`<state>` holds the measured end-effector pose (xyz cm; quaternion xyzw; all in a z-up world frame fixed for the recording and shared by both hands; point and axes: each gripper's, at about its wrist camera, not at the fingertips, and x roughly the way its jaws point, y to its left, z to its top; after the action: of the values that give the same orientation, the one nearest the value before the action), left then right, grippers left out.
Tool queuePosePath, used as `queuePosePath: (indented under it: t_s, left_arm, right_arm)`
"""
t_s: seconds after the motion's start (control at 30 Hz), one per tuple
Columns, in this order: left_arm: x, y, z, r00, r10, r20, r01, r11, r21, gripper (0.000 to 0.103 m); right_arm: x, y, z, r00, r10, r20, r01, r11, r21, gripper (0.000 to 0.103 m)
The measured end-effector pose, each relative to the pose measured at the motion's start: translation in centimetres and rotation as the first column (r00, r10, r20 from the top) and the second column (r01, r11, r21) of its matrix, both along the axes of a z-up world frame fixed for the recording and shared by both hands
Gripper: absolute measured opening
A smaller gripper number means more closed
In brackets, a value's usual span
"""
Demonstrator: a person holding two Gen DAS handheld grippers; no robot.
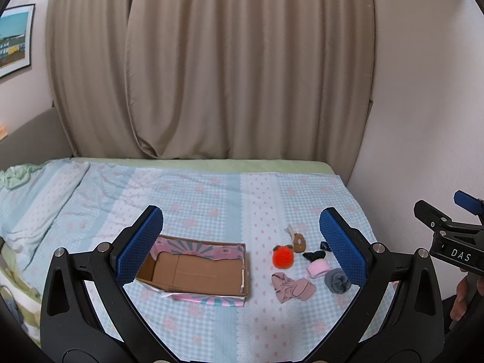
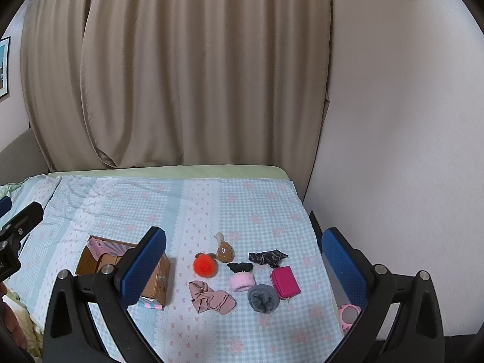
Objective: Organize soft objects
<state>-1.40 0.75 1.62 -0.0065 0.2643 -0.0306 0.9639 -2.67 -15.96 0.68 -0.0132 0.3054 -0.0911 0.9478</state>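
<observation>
An open cardboard box point(image 1: 230, 290) point(image 2: 158, 284) lies on the bed, nothing in the part I see. To its right lies a cluster of soft things: an orange pompom point(image 1: 283, 257) point(image 2: 205, 264), a brown plush toy point(image 1: 299, 241) point(image 2: 225, 252), a dusty-pink cloth point(image 1: 292, 287) point(image 2: 210, 298), a pink roll point(image 1: 318, 268) point(image 2: 241, 282), a grey sock ball point(image 1: 337, 280) point(image 2: 263, 298), a black hair tie point(image 2: 240, 266), a dark patterned scrunchie point(image 2: 267, 257) and a magenta pouch point(image 2: 285, 281). My left gripper point(image 1: 240, 248) and right gripper point(image 2: 243, 267) are open, empty, above the bed.
The bed point(image 1: 211, 199) has a blue checked sheet. Beige curtains point(image 1: 211, 75) hang behind it and a white wall point(image 2: 393, 151) is on the right. A pink round object point(image 2: 348, 314) lies by the bed's right edge. Rumpled bedding point(image 1: 18, 175) is at far left.
</observation>
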Motion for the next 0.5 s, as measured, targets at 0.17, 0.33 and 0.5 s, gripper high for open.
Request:
queuePosePath:
  t_s: [0.17, 0.33, 0.5]
  left_arm:
    - [0.00, -0.31, -0.23, 1.000, -0.009, -0.002, 0.009, 1.000, -0.001, 0.103]
    - [-0.04, -0.34, -0.34, 1.000, -0.010, -0.001, 0.010, 1.000, -0.001, 0.103]
    - [-0.03, -0.38, -0.42, 1.000, -0.009, -0.002, 0.009, 1.000, -0.002, 0.103]
  right_arm:
    - [0.05, -0.16, -0.03, 1.000, -0.004, 0.002, 0.004, 1.000, 0.001, 0.103]
    - [-0.19, -0.25, -0.30, 1.000, -0.001, 0.003, 0.001, 1.000, 0.003, 0.103]
    - [-0.55, 0.03, -0.48, 1.000, -0.003, 0.007, 0.003, 1.000, -0.001, 0.103]
